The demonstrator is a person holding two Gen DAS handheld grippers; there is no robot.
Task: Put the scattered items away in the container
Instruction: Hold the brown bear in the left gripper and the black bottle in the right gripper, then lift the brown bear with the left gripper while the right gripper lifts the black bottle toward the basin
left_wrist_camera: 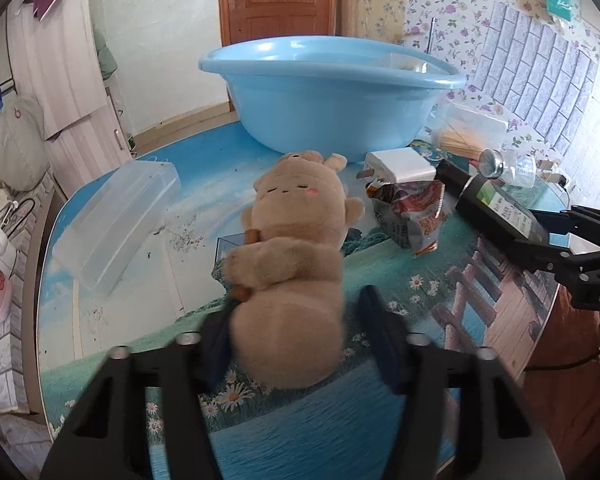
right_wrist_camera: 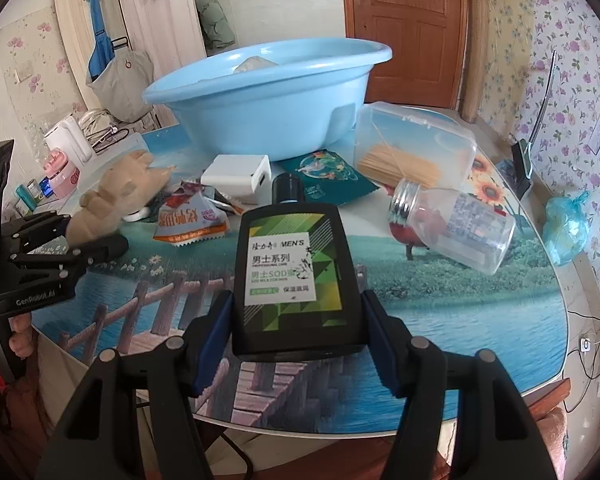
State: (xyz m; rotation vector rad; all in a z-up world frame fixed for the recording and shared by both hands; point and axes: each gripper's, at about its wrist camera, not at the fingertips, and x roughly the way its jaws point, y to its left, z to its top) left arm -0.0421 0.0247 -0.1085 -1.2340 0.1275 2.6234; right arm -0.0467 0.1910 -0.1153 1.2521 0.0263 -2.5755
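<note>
A tan plush toy [left_wrist_camera: 292,264] lies on the picture-printed table, and my left gripper [left_wrist_camera: 296,304] stands open around its lower body. The left pad touches it; a gap shows at the right pad. A black men's lotion bottle [right_wrist_camera: 296,276] sits between the pads of my right gripper [right_wrist_camera: 297,296], which is shut on it near its base. The light blue basin [left_wrist_camera: 332,68] stands at the back of the table and something pale is inside it. From the right wrist view, the left gripper [right_wrist_camera: 96,236] and plush toy [right_wrist_camera: 120,192] are at the left.
Loose around the basin [right_wrist_camera: 260,92]: a white charger [right_wrist_camera: 236,176], an orange snack packet [right_wrist_camera: 192,220], a green sachet [right_wrist_camera: 328,176], a clear box of sticks [right_wrist_camera: 416,148], a clear metal-lidded jar [right_wrist_camera: 460,224]. An empty clear box [left_wrist_camera: 116,216] lies left. The table's rounded edge is near.
</note>
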